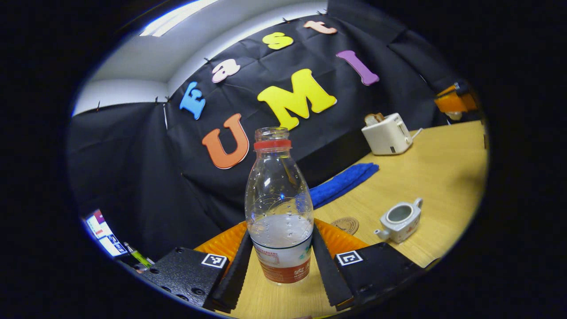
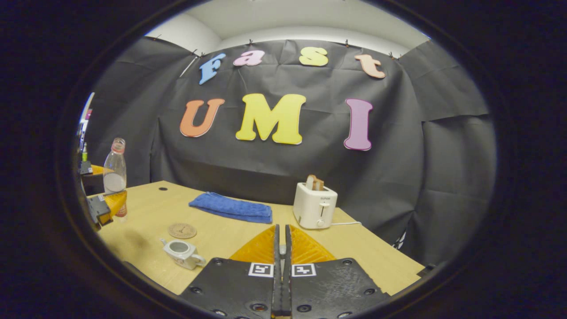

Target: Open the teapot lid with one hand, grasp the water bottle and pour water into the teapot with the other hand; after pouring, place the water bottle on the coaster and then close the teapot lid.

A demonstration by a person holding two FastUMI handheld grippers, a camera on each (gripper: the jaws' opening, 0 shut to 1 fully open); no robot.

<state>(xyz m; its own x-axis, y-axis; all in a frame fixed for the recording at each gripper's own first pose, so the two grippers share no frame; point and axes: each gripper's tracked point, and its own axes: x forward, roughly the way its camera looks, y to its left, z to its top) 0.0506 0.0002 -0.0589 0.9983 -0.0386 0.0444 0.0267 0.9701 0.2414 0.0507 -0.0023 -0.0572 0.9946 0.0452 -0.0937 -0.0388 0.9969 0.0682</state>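
With the teapot (image 1: 400,220) already lidless on the table beside the coaster (image 1: 346,224), your left gripper (image 1: 280,261) clamps the upright, part-full water bottle (image 1: 278,208) and your right gripper (image 2: 281,248) is pinched nearly closed, seemingly on the lid, so pouring, parking and closing remain.

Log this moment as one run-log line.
left gripper: shut on water bottle, upright | right gripper: jaws closed, lid not visible | teapot: lid off | coaster: bare

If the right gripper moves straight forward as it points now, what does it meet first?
Probably the toaster: it stands just right of the line of the right gripper, whose fingers are nearly closed. The gripper may pass it and reach the booth wall; depth is unclear.
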